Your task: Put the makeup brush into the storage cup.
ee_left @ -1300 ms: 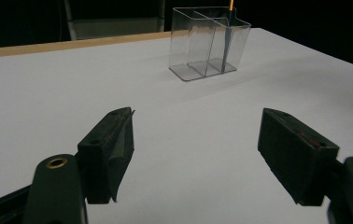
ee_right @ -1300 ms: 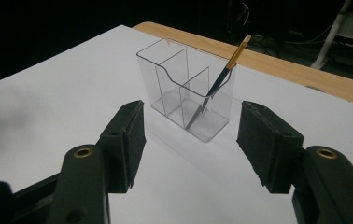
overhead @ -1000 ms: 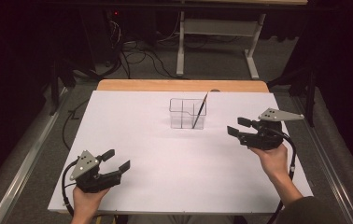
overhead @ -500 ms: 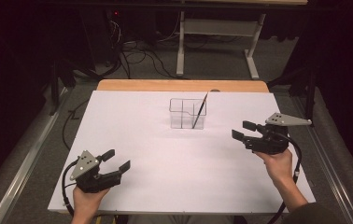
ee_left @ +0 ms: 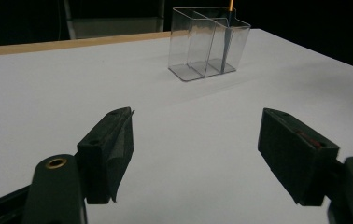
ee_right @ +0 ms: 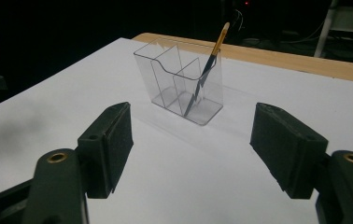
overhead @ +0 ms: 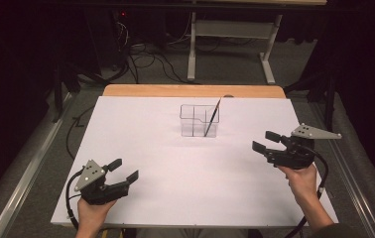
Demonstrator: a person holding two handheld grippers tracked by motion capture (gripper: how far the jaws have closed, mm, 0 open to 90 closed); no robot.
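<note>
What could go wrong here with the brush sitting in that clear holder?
The brush leans in an end compartment of the clear holder, tip above the rim; a sideways knock could tip the holder, which looks light. The right gripper, jaws just opening and empty, is nearest. Clear walls are hard to judge, so a jaw may clip them.

brush (ee_left: 230,5): top cut off by the upper edge in the left gripper view; lower part blurred behind the holder's clear walls
brush tip (overhead: 207,133): too small in the high view to tell where it meets the holder (overhead: 198,120) floor
holder dividers: compartment count hard to tell in the high view
left gripper (ee_left: 195,154): body cut off at the bottom edge of its own view
right gripper (ee_right: 191,149): body cut off likewise
forearms: cut off at the near edge of the high view
tabletop (overhead: 175,91): wood hidden under the white sheet except a far strip
room beyond: dark, details lost
</note>
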